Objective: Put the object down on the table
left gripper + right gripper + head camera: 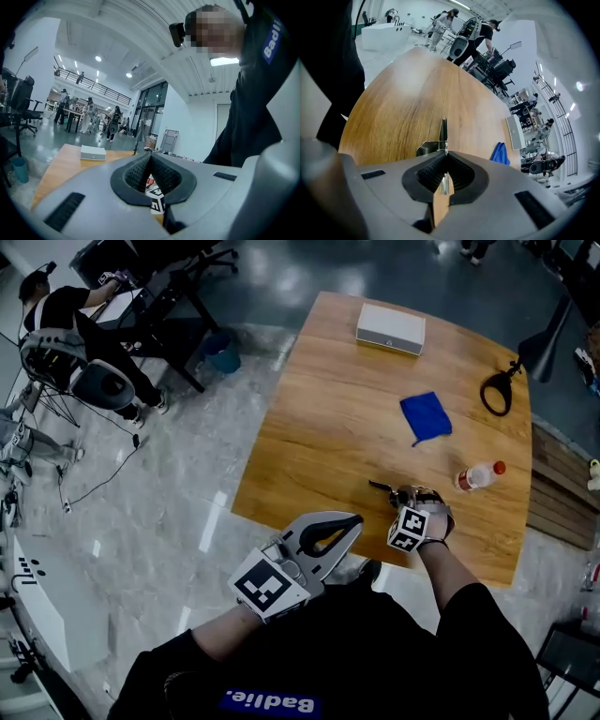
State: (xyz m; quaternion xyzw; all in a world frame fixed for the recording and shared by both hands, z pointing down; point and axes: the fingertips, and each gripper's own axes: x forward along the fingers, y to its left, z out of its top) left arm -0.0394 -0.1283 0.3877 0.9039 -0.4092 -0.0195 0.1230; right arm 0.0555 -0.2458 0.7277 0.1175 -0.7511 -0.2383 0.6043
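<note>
Metal tool (443, 131), thin and dark, is pinched tight in the right gripper's (446, 152) jaws, poking out past the tips low over the wooden table (309, 427) near its front edge. Left gripper (151, 157) jaws are pressed together on nothing, hanging off the table's side.

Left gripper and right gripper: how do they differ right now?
The left gripper is shut on nothing; the right gripper is shut on a wooden-handled tool. The left gripper sits nearer the person's body; the right gripper reaches out over the table. Both are closed.
</note>
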